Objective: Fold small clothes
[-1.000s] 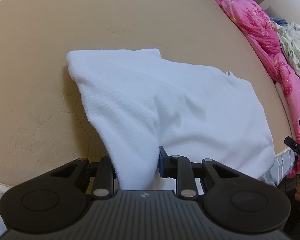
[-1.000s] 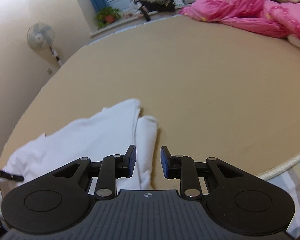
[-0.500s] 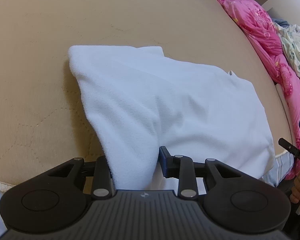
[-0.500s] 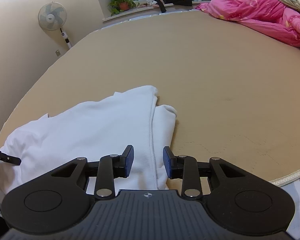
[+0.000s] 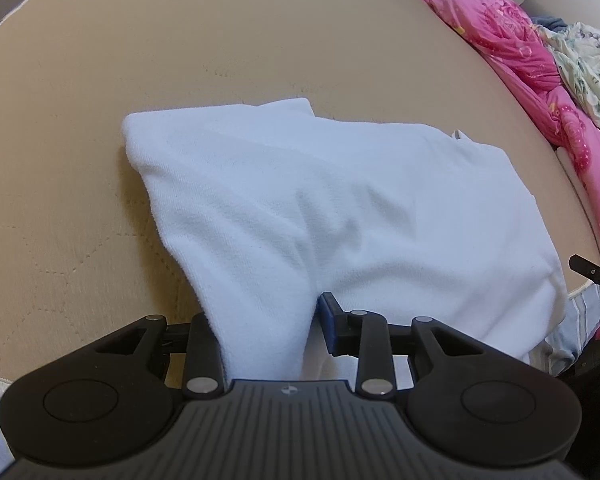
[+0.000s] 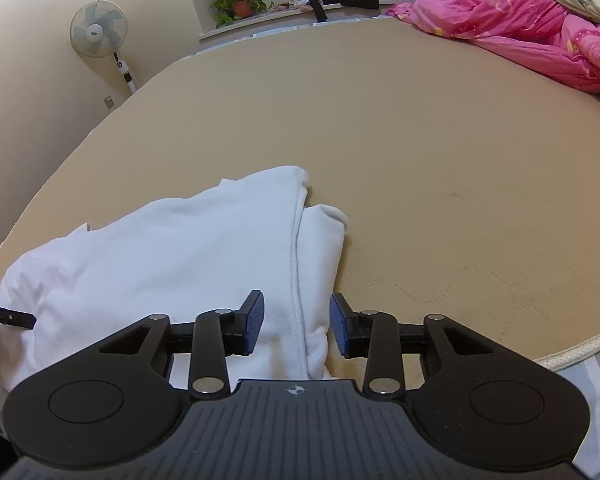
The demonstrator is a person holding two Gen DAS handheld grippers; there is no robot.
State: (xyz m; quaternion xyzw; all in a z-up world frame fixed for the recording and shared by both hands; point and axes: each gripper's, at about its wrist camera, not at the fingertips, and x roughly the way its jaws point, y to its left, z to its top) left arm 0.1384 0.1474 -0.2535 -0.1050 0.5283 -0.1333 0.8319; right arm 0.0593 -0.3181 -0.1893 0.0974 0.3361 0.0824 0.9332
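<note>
A white garment (image 5: 340, 216) is seen spread on the tan mattress (image 5: 100, 60), folded over on itself, with its near end drawn up into the left gripper (image 5: 266, 320). In the left wrist view a tongue of white cloth is found running straight between the two fingers; the left finger is largely covered by the fabric, while a sliver of gap is left between the cloth and the blue pad of the right finger (image 5: 328, 320). The jaws are set partly apart and have just been opening, so the cloth is judged to be lying between them rather than pinched (the hidden side cannot be checked). Over in the right wrist view, the garment's hemmed edge (image 6: 296, 280) is seen passing between the fingers of the right gripper (image 6: 296, 322). Those jaws too have just been opening; both blue pads are shown clear of the fabric, nothing being held. The gripper is poised just above the cloth near the mattress's front border. A pink quilt (image 6: 520, 28) is heaped at the far right.
</note>
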